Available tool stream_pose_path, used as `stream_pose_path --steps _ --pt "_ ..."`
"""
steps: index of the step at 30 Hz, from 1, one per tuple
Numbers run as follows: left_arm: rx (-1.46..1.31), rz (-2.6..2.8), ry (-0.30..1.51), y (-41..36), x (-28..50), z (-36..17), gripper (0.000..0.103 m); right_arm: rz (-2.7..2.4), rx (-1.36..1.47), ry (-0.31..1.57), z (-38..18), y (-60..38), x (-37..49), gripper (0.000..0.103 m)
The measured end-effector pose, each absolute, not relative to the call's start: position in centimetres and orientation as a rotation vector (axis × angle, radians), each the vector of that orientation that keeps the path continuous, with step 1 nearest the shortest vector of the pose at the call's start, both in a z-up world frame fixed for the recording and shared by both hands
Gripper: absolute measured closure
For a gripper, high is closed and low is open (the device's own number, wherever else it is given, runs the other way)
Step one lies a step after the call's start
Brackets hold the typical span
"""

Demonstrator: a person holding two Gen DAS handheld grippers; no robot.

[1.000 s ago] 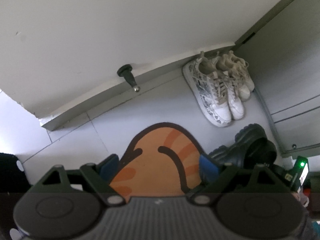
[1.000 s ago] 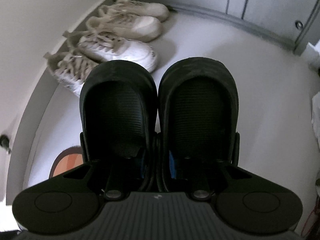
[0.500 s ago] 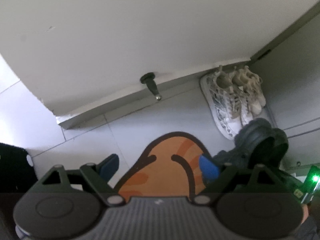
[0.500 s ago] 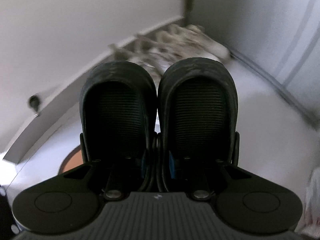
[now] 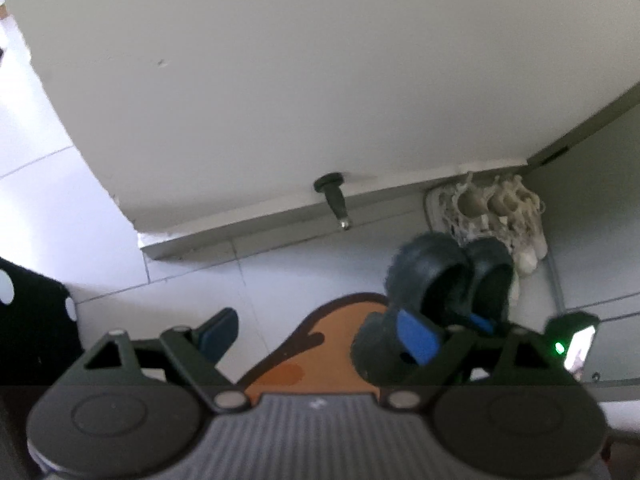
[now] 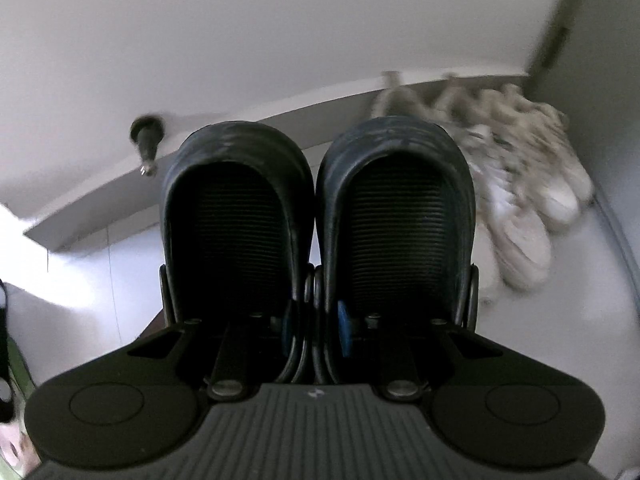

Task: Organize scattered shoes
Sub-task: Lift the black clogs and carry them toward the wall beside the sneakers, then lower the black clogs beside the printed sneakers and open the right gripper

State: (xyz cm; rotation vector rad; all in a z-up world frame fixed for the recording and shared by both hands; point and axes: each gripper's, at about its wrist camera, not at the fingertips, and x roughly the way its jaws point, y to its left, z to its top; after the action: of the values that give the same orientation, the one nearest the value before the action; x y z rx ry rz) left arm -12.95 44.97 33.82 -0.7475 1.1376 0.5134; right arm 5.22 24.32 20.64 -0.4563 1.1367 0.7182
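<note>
My right claw (image 6: 314, 326) is clamped nearly closed on the inner heel walls of 2 black clogs (image 6: 316, 216), 1 blue pad inside each shoe, so both hang from it as a pair, toes pointing fwd toward the wall. From the left cam the same clogs (image 5: 448, 280) show mid-air over the orange mat (image 5: 320, 348), just short of the corner.

My left claw (image 5: 316, 334) is wide open w/ nothing between its pads, hovering low above the mat.

White sneakers (image 6: 516, 184) sit in the corner, 4 of them as far as I can count, lined up side by side w/ heels to the baseboard (image 5: 280, 216) next to the cabinet (image 5: 592, 220). Right cam is blurry there, so I can't tell exact spacing. Left cam shows them (image 5: 492, 212) tight together, heel openings facing me.

Progress, my read: sneakers already lie in a neat row by the wall, so that part looks sorted. The clogs are the pair in hand and aren't down on the floor. What's left for them is a spot beside the sneaker row, prob. on the doorstop (image 5: 334, 196) side where the tile (image 5: 192, 280) is bare. Can't see any other loose shoes in either view, but the room behind me is out of frame, so can't say these are the last.
</note>
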Motion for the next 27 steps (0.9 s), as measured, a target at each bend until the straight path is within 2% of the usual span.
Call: stream_pose_path --steps 17,27 --pt "-0.860 0.551 1.134 46.5 -13.6 33.3 0.014 0.855 -0.781 1.146 13.9 34.3 8.2 0.078" --pt "-0.881 0.561 1.143 47.6 -13.7 33.3 0.014 0.941 -0.960 1.119 13.0 37.3 8.2 0.078"
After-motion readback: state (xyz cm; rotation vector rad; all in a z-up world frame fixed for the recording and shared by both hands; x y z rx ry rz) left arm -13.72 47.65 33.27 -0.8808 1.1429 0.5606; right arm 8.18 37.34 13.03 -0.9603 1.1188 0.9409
